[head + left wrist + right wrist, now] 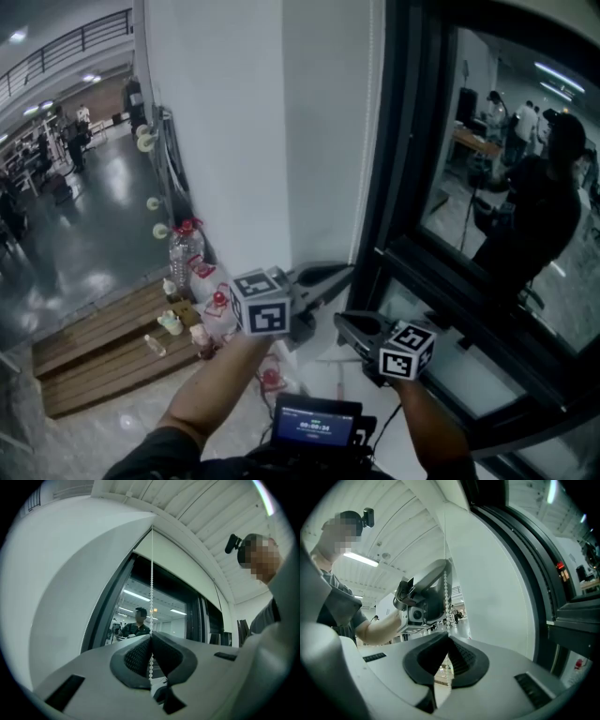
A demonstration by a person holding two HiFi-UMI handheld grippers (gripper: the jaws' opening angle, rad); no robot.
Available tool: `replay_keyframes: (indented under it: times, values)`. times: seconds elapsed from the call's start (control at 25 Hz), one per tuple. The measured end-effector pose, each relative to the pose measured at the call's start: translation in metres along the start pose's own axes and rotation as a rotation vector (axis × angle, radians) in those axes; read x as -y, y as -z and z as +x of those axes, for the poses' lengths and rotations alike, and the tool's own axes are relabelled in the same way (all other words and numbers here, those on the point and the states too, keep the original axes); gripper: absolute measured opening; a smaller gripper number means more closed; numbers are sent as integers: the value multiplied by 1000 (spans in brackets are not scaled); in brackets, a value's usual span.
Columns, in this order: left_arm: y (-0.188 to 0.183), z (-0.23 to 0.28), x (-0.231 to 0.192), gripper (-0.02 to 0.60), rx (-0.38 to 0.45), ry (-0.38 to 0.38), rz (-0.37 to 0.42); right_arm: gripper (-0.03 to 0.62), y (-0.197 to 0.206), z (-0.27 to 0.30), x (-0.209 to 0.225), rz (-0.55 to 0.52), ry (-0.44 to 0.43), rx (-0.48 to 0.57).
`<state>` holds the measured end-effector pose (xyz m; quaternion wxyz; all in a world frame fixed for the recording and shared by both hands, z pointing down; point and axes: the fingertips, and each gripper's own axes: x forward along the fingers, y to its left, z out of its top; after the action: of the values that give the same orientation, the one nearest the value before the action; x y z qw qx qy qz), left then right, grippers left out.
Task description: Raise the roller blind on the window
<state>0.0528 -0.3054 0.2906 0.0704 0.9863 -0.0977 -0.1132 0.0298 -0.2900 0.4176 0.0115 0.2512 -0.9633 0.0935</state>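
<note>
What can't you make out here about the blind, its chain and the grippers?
- The blind in the head view: cut off by the top edge, above the window.
- Lower loop of the bead chain: hidden under the bodies of the left gripper and right gripper, both shut on it, in their own views.
- Text on the chest screen: head view, too small.

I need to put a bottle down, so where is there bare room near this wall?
Free: the left half of the slatted wooden platform, and the glossy grey floor beyond it. Crowded: the platform's wall end, around the clear plastic bottle and small red-capped containers.
</note>
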Motion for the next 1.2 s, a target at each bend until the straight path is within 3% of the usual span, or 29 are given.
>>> replay_keyframes:
  times: [0.2, 0.44, 0.6, 0.72, 0.88, 1.0, 1.08, 1.2]
  values:
    - [11, 0, 6, 0, -24, -11, 27, 3, 10, -2, -3, -8, 4, -26]
    - [43, -4, 3, 0, -52, -16, -28, 3, 40, -7, -1, 48, 14, -54]
    - [44, -6, -1, 0, -56, -18, -29, 9, 40, -19, 8, 59, 34, -69]
    - [44, -5, -3, 0, -71, -11, -25, 43, 7, -38, 19, 10, 73, -72]
    - [46, -1, -5, 0, -65, 12, -50, 54, -79, -53, 22, -63, 39, 37]
    - [47, 4, 1, 0, -65, 33, -64, 87, -121, -41, 13, -189, 26, -27]
    - [48, 5, 1, 0, -75, 29, -53, 156, -145, -36, 8, -230, 18, -37]
    - [49, 2, -3, 0, -83, 15, -49, 156, -183, -37, 4, -258, 11, -2]
